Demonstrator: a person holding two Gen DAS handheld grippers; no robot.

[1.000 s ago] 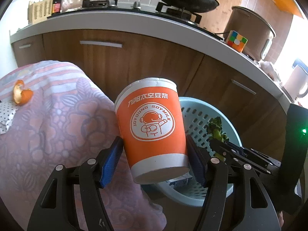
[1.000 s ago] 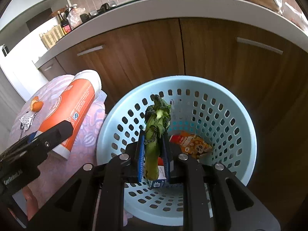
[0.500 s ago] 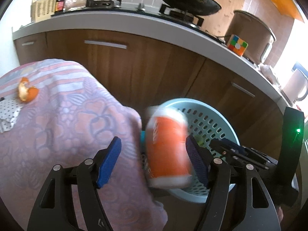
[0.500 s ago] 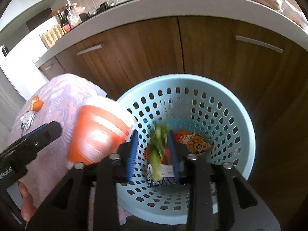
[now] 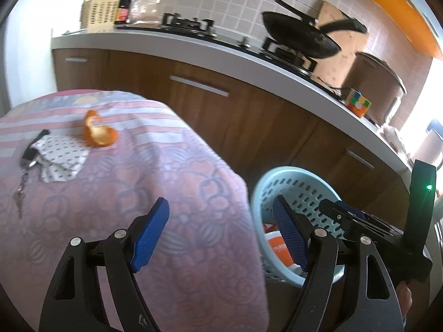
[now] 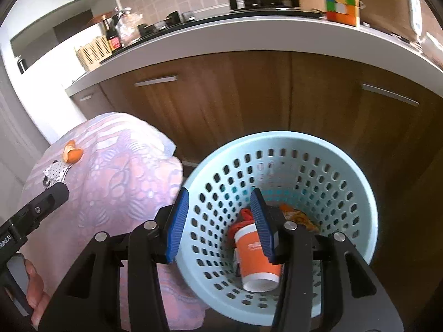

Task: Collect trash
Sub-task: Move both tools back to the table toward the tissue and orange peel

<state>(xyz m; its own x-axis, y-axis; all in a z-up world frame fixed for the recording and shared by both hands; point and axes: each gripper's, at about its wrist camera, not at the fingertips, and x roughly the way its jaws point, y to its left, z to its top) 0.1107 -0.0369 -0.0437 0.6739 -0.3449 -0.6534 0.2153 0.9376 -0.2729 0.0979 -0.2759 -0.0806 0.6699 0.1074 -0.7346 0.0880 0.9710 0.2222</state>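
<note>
A light blue perforated basket [image 6: 326, 149] stands on the floor by the cabinets; it also shows in the left wrist view [image 5: 293, 177]. An orange paper cup [image 6: 254, 257] lies inside it with other wrappers; a part of the cup shows in the left wrist view [image 5: 278, 247]. My left gripper [image 5: 221, 235] is open and empty over the edge of the purple floral cloth [image 5: 110, 182]. My right gripper [image 6: 218, 221] is open and empty above the basket's near rim. An orange peel [image 5: 98, 131] lies on the cloth; it also shows in the right wrist view [image 6: 72, 153].
A dotted white cloth piece [image 5: 59, 153] and keys [image 5: 26, 163] lie on the cloth near the peel. Brown cabinets [image 6: 249, 96] under a white counter stand behind the basket. A pan [image 5: 299, 38] and a colour cube [image 5: 358, 105] sit on the counter.
My left gripper let go of the orange cup, which dropped into the basket. My right gripper opened and released the green vegetable scrap. The left gripper swung left over the cloth.
</note>
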